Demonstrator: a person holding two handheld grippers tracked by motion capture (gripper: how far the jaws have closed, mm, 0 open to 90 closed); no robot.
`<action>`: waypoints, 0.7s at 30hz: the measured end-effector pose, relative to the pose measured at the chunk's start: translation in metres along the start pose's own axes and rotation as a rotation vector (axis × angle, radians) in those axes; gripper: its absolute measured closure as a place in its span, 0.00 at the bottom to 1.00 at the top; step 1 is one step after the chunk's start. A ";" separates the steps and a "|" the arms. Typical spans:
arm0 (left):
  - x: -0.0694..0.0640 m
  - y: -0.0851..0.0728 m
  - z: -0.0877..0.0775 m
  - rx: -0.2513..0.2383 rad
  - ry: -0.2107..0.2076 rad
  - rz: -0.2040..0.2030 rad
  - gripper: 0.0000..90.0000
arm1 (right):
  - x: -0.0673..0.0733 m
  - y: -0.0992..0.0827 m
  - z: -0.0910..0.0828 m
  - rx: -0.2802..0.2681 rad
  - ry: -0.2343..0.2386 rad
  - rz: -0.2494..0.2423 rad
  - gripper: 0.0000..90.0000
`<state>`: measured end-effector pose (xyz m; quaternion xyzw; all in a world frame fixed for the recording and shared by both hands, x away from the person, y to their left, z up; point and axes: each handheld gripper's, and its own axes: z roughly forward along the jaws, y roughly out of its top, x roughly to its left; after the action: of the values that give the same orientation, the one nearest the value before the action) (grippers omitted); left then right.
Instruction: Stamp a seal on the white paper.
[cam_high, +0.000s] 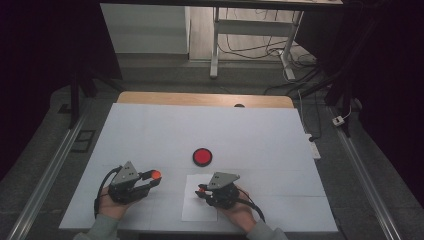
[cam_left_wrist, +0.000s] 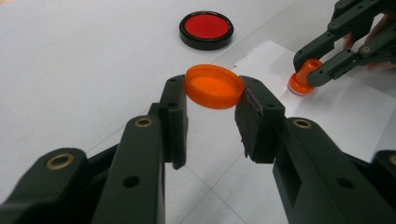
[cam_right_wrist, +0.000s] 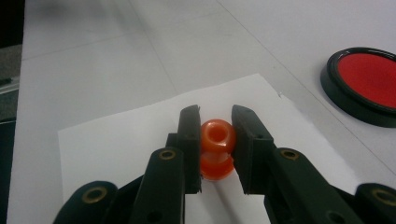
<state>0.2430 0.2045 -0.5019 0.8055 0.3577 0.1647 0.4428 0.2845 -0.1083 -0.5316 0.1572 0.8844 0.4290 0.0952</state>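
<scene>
2 grippers are working low over the white table, each clenched on 1 orange part. L gripper is gripping an orange cap by its rim, 1 pad on each side; in the left gripper view the cap is sitting tilted between the jaw tips, hollow side facing the camera, lifted off the table. In the high view it is showing as an orange dot at the tips, left of the paper.

R gripper is clamping an orange stamp by its knob. In the right gripper view the pads are pressing the knob from both sides, w/ the wider base showing just below them. The stamp's base is resting on the paper, near its upper left corner in the high view; the left gripper view is showing it upright, the base's white rim touching the sheet.

1 ink pad, red w/ a black rim, is lying open on the table just beyond the paper, between the 2 grippers and a bit farther from the person. It is sitting apart from both cap and stamp.

Both hands are coming in from the near edge, well apart, w/ cables trailing back from each gripper.
</scene>
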 end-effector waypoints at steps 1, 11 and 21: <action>0.000 0.000 0.000 0.000 0.000 0.000 0.72 | 0.000 0.000 0.000 -0.001 0.001 0.001 0.81; 0.000 0.000 -0.001 0.000 0.003 -0.002 0.72 | 0.001 -0.001 0.000 -0.006 -0.004 0.005 0.81; 0.001 -0.001 -0.001 -0.001 0.002 -0.004 0.72 | 0.002 -0.001 0.000 -0.008 -0.010 0.004 0.81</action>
<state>0.2428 0.2065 -0.5020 0.8045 0.3597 0.1651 0.4429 0.2829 -0.1082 -0.5330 0.1605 0.8818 0.4321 0.0995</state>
